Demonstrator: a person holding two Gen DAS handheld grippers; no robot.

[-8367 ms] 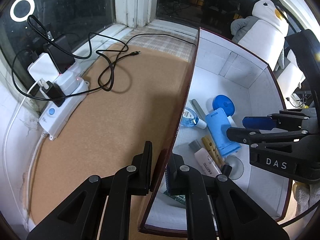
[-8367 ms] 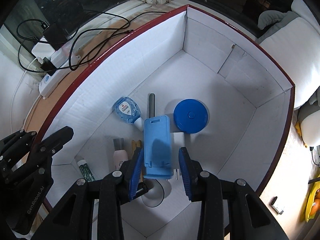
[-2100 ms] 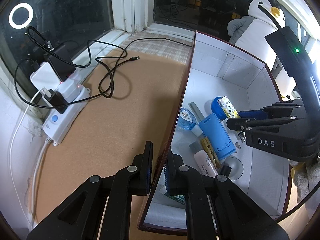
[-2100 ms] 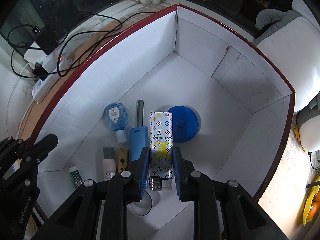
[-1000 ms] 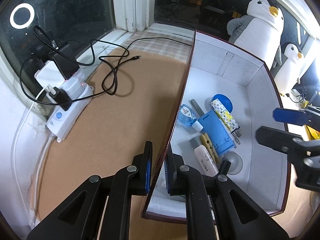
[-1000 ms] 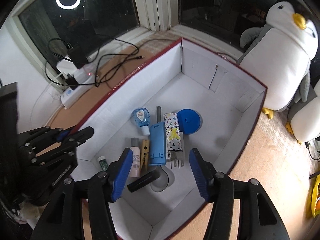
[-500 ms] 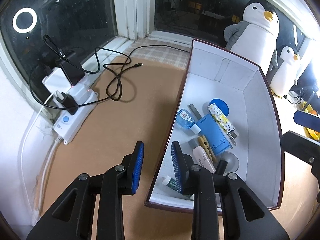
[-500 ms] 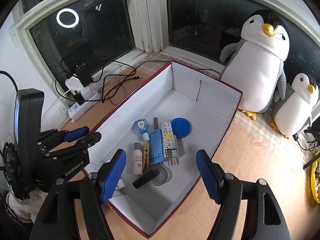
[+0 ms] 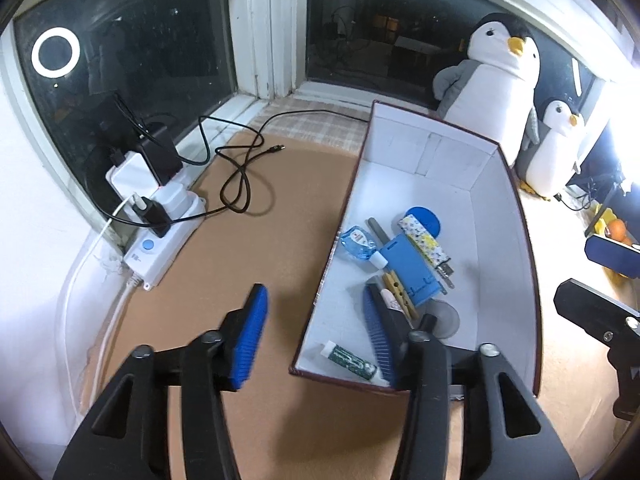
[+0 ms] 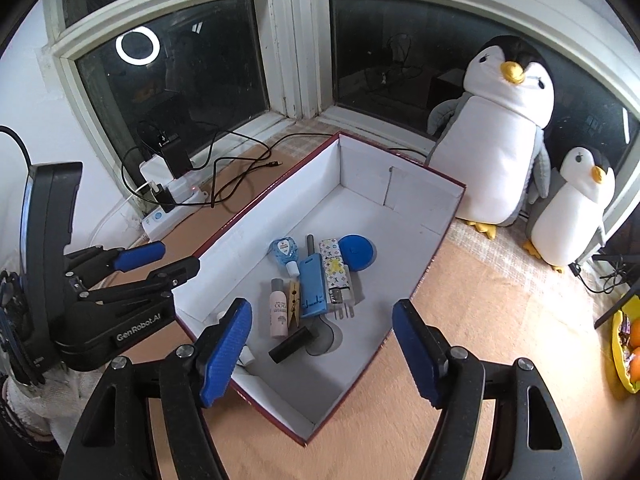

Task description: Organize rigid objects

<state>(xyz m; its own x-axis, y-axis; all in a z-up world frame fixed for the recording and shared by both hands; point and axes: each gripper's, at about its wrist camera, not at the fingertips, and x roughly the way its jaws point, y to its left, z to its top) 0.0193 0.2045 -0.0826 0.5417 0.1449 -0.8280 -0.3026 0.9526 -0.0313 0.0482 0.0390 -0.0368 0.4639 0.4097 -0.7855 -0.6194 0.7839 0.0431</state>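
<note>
Window sill, one box [image 10: 420, 236], two penguins [image 10: 500, 140]

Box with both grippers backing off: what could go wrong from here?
The left gripper, jaws just opened, straddles the box wall; lifting askew might snag and shift it. The right gripper hangs open over the near corner. The patterned lighter overlaps the blue disc and could slide if the box is bumped.
</note>
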